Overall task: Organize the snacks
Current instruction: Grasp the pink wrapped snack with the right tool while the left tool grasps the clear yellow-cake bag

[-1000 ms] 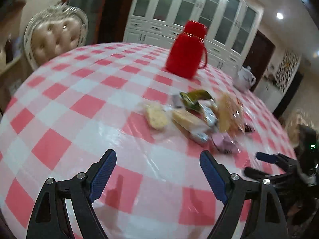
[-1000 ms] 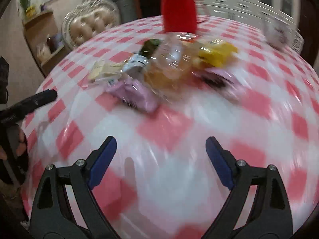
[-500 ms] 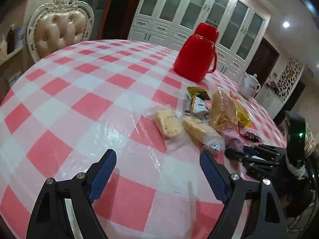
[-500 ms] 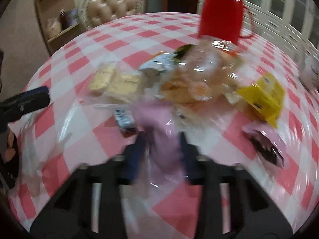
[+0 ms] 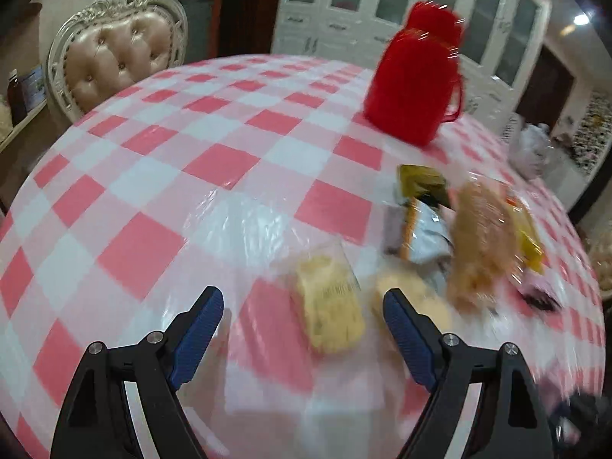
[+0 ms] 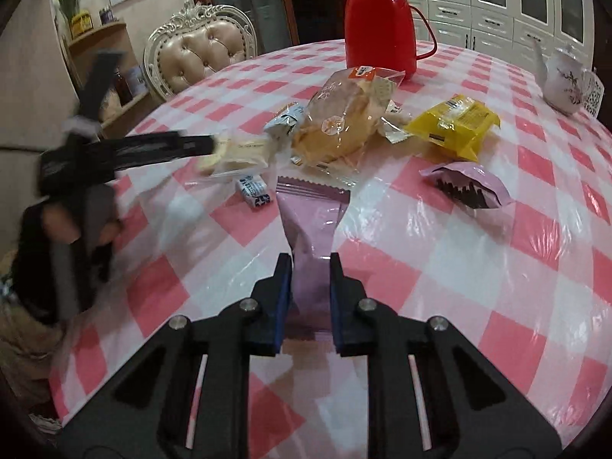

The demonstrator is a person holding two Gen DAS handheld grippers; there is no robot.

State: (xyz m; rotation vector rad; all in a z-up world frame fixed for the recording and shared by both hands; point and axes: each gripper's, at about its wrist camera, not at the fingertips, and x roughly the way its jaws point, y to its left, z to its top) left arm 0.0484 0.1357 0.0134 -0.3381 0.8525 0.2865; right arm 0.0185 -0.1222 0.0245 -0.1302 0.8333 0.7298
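Observation:
Several snack packets lie heaped on the pink checked table point(image 6: 478, 267). My right gripper point(image 6: 308, 264) is shut on a lilac snack packet point(image 6: 311, 222) and holds its near end. My left gripper point(image 5: 302, 306) is open and empty, just short of a pale yellow cracker packet point(image 5: 331, 306); in the right wrist view it point(image 6: 208, 145) reaches in from the left over that cracker packet point(image 6: 244, 155). A clear bread bag point(image 6: 340, 122), a yellow packet point(image 6: 455, 122) and a second lilac packet point(image 6: 468, 187) lie behind.
A red thermos jug point(image 6: 378, 19) stands at the back of the table, also in the left wrist view point(image 5: 415, 84). A white teapot point(image 6: 562, 80) sits at the far right. A padded chair point(image 5: 118, 61) stands behind the table's left edge.
My right gripper has closed on the lilac packet. My left gripper has moved forward and right toward the cracker packet, still open.

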